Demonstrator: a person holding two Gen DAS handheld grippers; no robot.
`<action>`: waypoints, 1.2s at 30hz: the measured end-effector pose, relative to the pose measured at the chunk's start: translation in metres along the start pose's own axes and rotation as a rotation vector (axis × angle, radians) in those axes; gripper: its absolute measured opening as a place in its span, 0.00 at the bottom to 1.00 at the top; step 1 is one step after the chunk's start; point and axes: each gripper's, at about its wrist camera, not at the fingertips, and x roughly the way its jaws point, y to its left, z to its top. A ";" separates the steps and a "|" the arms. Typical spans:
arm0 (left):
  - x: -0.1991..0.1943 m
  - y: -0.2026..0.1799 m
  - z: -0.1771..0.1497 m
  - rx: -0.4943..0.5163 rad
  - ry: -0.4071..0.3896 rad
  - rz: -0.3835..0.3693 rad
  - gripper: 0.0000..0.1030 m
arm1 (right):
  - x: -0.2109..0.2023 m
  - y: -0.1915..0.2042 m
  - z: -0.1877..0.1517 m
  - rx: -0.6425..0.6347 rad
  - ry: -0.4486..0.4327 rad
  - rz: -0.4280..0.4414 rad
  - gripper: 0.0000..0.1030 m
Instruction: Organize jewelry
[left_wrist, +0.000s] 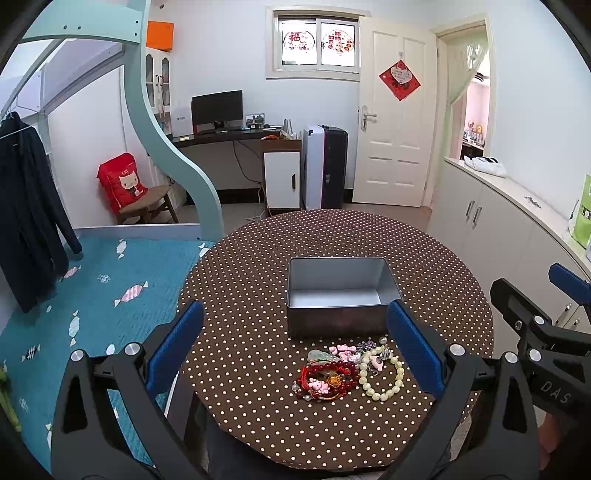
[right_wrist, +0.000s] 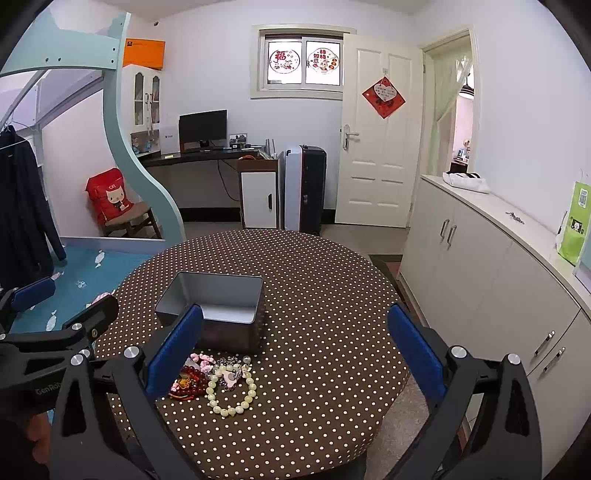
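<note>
Blue pads of my left tool (left_wrist: 295, 343) fill the lower corners of the left wrist view, spread wide with nothing between them. The jewelry pile (left_wrist: 345, 371) lies lower centre in that frame, right between the two pads and a little ahead, so this tool is lined up on it. My right tool (right_wrist: 295, 347) is also spread wide and holds nothing; in its view the pile sits lower left of centre, partly behind its left pad, so I judge the left one better placed for the first pick.

The pile rests on the polka-dot surface (left_wrist: 258, 280): a red bead bracelet (left_wrist: 334, 373) on the left, a pale bead bracelet (left_wrist: 384, 376) on the right, pink charms and clear beads tangled behind them. The pale loop lies flat, its long axis running roughly away from me. Just beyond the pile, nearly touching it, stands the open metal tin (left_wrist: 341, 291), empty as far as I can see, at mid frame.

Between tool and pile nothing stands in the way. The tangle is the risk, I think: lifting one strand may drag others along.
</note>
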 end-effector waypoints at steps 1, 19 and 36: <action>-0.001 0.000 0.000 0.000 -0.001 0.001 0.95 | -0.001 0.001 0.000 -0.001 -0.001 0.001 0.93; 0.003 -0.003 0.001 0.008 0.016 0.019 0.95 | 0.005 0.000 -0.002 0.008 0.023 0.009 0.93; 0.010 -0.002 -0.002 -0.002 0.032 0.019 0.95 | 0.006 0.001 -0.003 0.007 0.037 0.019 0.93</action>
